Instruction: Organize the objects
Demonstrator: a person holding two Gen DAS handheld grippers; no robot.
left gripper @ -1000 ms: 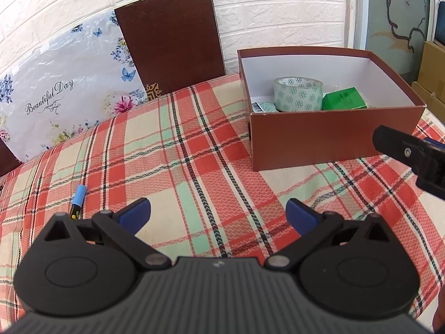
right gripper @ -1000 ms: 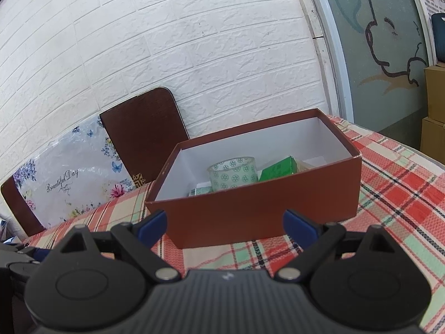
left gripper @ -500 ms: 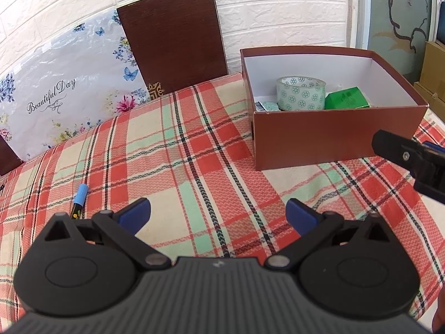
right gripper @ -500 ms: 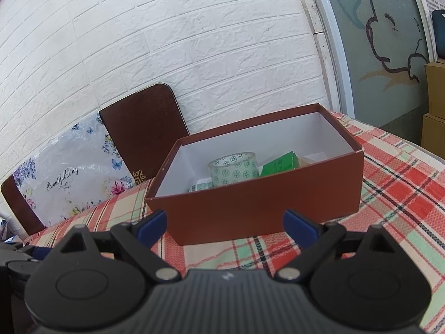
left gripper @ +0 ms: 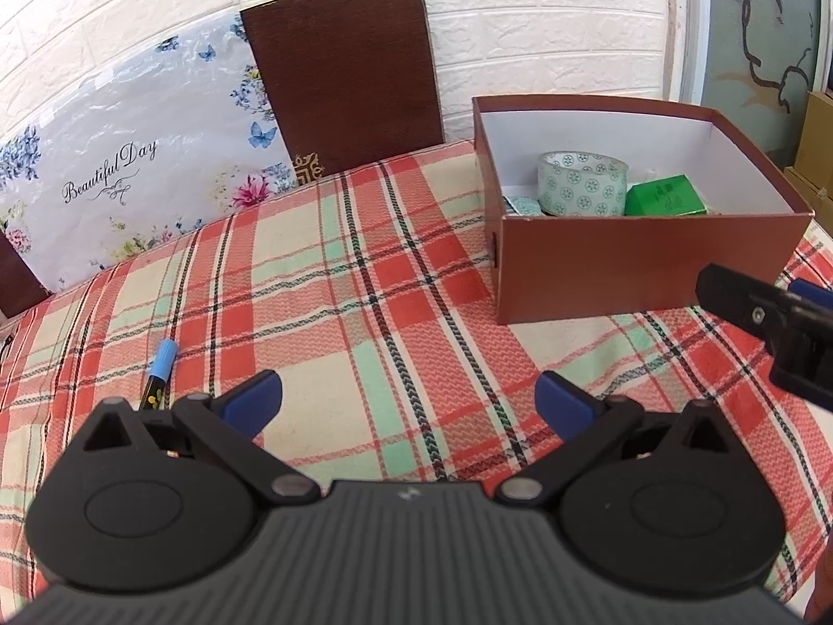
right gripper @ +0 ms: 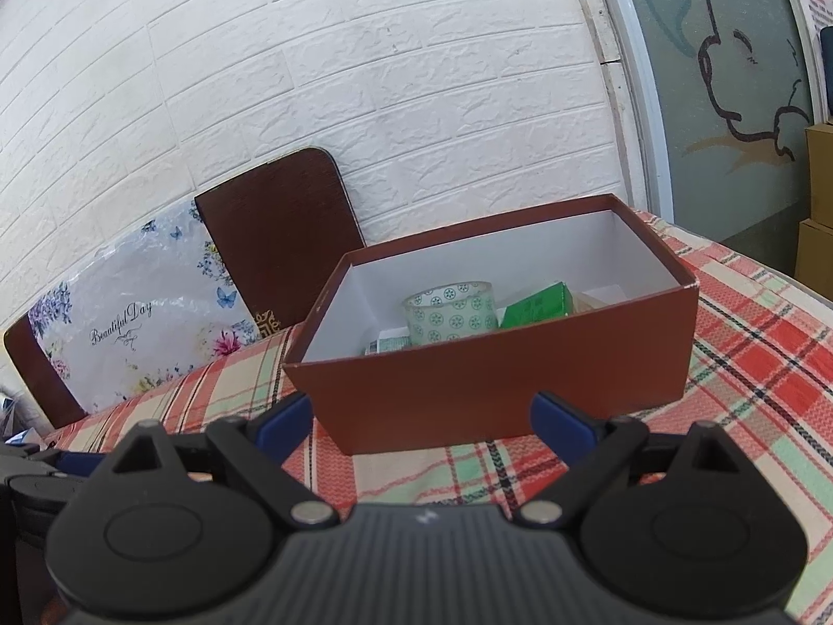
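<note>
A brown open box [left gripper: 640, 271] [right gripper: 494, 390] stands on the plaid tablecloth at the right. Inside it are a patterned tape roll [left gripper: 582, 190] [right gripper: 450, 312], a green packet [left gripper: 665, 198] [right gripper: 536, 304] and a small teal sachet [left gripper: 522, 204]. A black marker with a blue cap [left gripper: 159, 377] lies on the cloth at the left, just ahead of my left gripper's left finger. My left gripper [left gripper: 408, 403] is open and empty above the cloth. My right gripper [right gripper: 421, 416] is open and empty, low in front of the box's near wall; it also shows at the right edge of the left wrist view [left gripper: 770, 323].
A dark brown chair back [left gripper: 343, 73] stands behind the table by the white brick wall. A floral "Beautiful Day" bag [left gripper: 130, 172] leans at the back left. Cardboard boxes [right gripper: 817, 219] stand on the floor at the far right. The plaid cloth [left gripper: 364, 286] spreads between marker and box.
My left gripper has shifted slightly left and back, so the box and marker slid a little right in its view. My right gripper has edged a bit closer to the box.
</note>
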